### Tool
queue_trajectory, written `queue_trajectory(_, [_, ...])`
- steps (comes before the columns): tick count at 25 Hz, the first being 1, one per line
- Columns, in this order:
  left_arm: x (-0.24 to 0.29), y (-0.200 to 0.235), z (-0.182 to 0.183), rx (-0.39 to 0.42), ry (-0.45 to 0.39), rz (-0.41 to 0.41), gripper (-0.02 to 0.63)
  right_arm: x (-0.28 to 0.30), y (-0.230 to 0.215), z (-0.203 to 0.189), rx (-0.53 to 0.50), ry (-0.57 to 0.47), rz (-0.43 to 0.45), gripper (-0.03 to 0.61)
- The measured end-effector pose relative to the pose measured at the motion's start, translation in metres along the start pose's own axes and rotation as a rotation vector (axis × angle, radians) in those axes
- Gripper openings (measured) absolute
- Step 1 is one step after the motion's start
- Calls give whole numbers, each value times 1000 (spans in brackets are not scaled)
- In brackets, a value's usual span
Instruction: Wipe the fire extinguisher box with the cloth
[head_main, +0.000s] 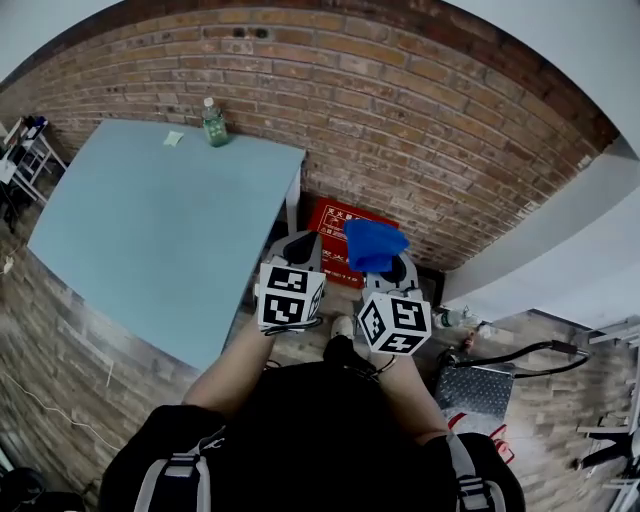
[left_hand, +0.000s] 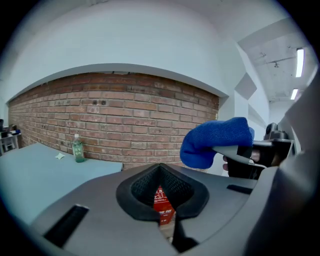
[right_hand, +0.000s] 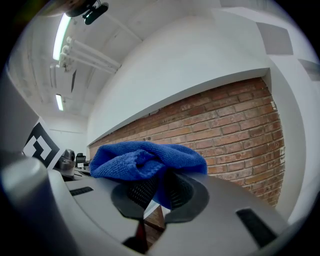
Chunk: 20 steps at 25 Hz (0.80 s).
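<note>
Right gripper view: nubby blue cloth (right_hand: 145, 160) between ribbed right tongs (right_hand: 152, 194)

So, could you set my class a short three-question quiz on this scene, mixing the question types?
1. Multiple choice: which gripper holds the blue cloth? A the left; B the right; C neither.
2. True or false: the green bottle stands on the table.
3. Fill the gap: the red fire extinguisher box sits on the floor against the ___ wall.
Key: 1 B, the right gripper; 2 true; 3 brick.
</note>
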<state>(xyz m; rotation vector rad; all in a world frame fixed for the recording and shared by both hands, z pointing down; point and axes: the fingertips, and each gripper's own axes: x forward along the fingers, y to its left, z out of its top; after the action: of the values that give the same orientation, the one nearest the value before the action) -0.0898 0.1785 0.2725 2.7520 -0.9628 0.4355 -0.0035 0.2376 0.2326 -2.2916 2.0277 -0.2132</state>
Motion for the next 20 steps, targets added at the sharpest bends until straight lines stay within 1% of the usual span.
queue_trajectory(5, [57, 7, 22, 4, 25, 25, 6, 53, -50, 10, 19, 22, 10, 48])
queue_trajectory(9, [103, 8, 42, 7, 28, 34, 6, 92, -102, 18, 41, 27, -23, 48])
queue_trajectory(12, [137, 9, 47, -3, 43, 39, 6, 113, -136, 21, 52, 32, -43, 48])
queue_trajectory(15, [171, 7, 48, 4, 74, 42, 6, 130, -168, 14, 73, 56, -55, 48])
queue_trajectory(20, [220, 5, 53, 24, 107, 41, 6, 155, -210, -15, 83, 142, -50, 48])
